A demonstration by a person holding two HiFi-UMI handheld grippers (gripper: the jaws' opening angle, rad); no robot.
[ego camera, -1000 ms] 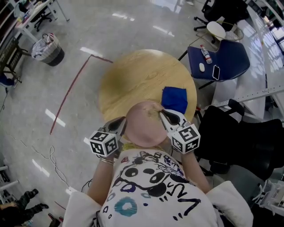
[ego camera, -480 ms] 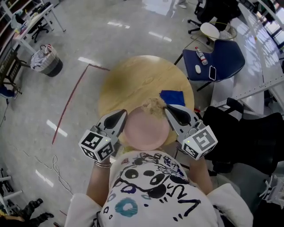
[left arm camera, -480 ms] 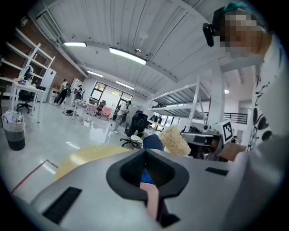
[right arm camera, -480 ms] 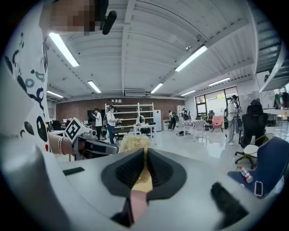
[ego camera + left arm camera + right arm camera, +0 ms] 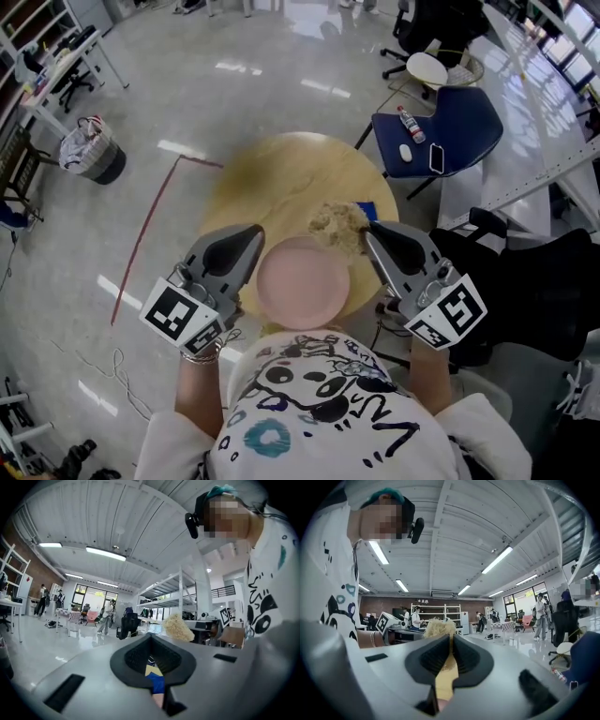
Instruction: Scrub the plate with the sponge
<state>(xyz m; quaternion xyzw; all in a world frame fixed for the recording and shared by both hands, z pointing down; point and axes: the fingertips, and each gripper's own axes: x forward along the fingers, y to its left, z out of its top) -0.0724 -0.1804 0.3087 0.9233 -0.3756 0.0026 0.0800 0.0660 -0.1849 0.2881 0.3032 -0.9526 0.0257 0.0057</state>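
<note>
The left gripper [image 5: 251,246] is pinching the plate [image 5: 302,281] by its left rim; it's likely stiff, slick and breakable. The right gripper [image 5: 371,236] is squeezing the soft, light-looking sponge [image 5: 336,228] at the plate's far-right edge.

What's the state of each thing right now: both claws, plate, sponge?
left claw: shut on the plate's left rim.
right claw: shut on the sponge.
plate: held in the air near the table edge, face up.
sponge: gripped, at the plate's far right rim; can't tell if it touches.
</note>
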